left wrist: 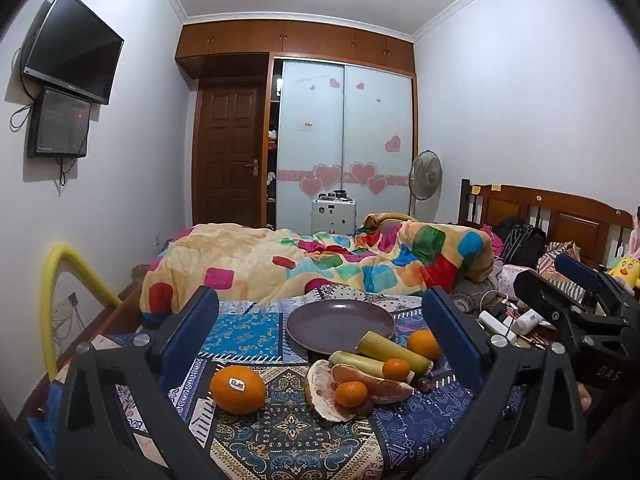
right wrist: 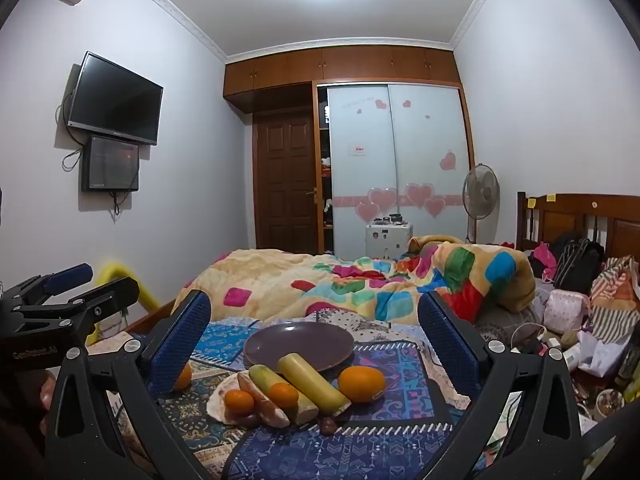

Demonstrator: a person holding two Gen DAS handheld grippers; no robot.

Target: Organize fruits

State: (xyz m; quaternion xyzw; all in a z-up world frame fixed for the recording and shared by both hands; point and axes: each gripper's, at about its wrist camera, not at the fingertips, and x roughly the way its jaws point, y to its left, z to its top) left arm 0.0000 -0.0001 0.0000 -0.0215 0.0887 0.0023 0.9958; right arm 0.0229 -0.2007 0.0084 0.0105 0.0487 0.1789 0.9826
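Note:
On the patterned bedspread (left wrist: 288, 432) lies a purple plate (left wrist: 340, 326), bare. In front of it sit two pale sugarcane pieces (left wrist: 394, 350), two small tangerines (left wrist: 351, 394), pomelo segments (left wrist: 374, 386) and a stickered orange (left wrist: 239, 389) off to the left. Another orange (left wrist: 424, 344) rests at the right. My left gripper (left wrist: 328, 344) stands open, wide around the fruit pile without touching it. The right wrist view shows the same plate (right wrist: 299, 342), sugarcane (right wrist: 314, 380), tangerines (right wrist: 239, 400) and orange (right wrist: 361, 383). My right gripper (right wrist: 316, 348) is open too, nothing between its pads.
A colourful crumpled quilt (left wrist: 320, 264) lies behind the plate. Clutter of bags, cables and bottles (right wrist: 568, 320) fills the right side by the wooden headboard (right wrist: 580, 216). A yellow foam-covered rail (left wrist: 52, 300) stands at the left bed edge. The other gripper (left wrist: 580, 304) shows at the right.

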